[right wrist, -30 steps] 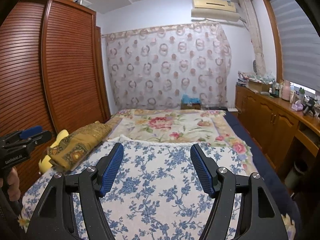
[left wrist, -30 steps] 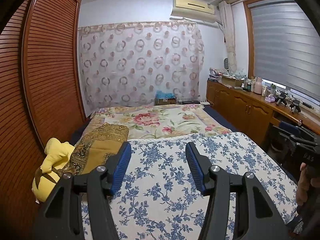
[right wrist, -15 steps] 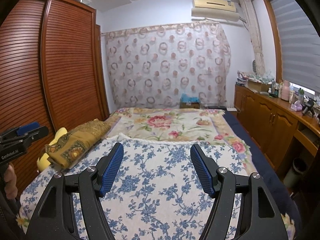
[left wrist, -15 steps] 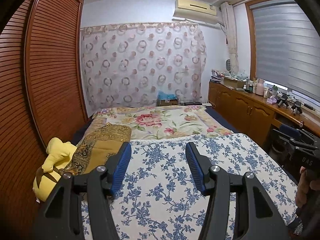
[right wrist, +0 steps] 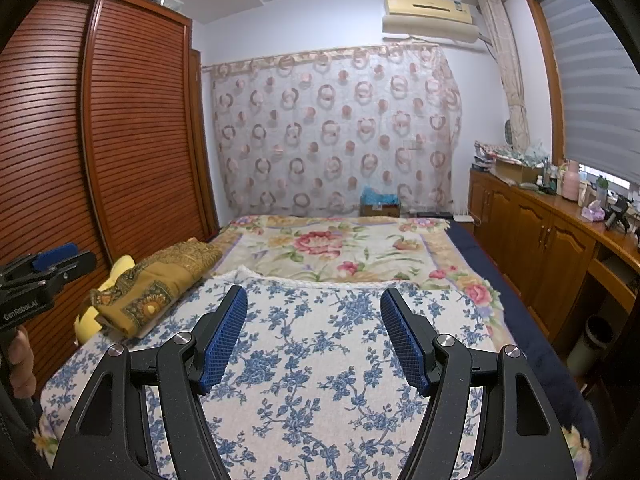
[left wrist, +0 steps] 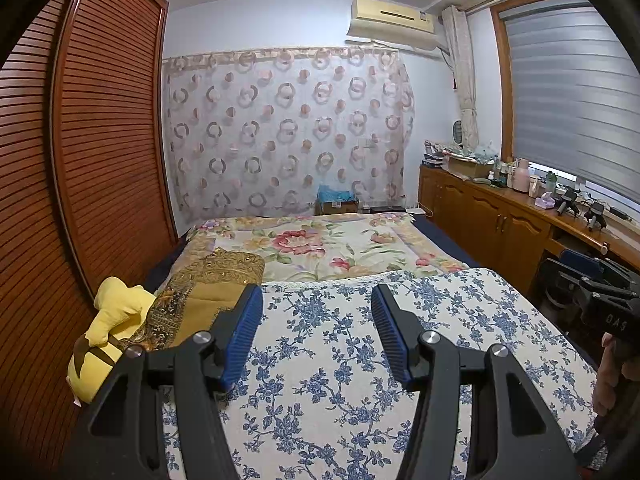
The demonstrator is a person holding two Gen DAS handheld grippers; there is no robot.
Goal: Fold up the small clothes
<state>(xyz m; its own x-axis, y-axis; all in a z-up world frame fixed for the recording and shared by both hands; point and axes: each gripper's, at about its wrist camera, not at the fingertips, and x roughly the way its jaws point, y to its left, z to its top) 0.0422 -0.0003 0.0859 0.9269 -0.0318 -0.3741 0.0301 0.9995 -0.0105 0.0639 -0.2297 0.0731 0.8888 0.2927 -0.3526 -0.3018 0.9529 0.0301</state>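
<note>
Ahead of both tongs: the bed, covered nearest by a blue-flowered sheet (left wrist: 360, 380), with a rose-patterned blanket (left wrist: 320, 244) beyond it.
Left gripper (left wrist: 316, 332): fingers spread apart, nothing between them, held above the sheet.
Right gripper (right wrist: 314, 336): fingers likewise apart and empty, above the same sheet; it also shows at the right edge of the left view.
Task's thing: no small garment lies clearly in either view. The only candidate is the folded ochre patterned cloth (right wrist: 160, 288), and whether it is clothing cannot be told.
Where it lies: forward and to the left of both tongs, at the bed's left edge, partly on top of a yellow plush toy (left wrist: 108, 332).
Long axis: running away from the tongs, roughly along the bed's length.
Nearer hand: the left, judging by how the cloth sits just beside its left finger in the left view, while in the right view it is farther off to the side.
Likely step: the start, with nothing yet picked up or spread out.
Beyond the bed: wardrobe (right wrist: 132, 128) to the left, wooden counter (right wrist: 560, 216) to the right.
</note>
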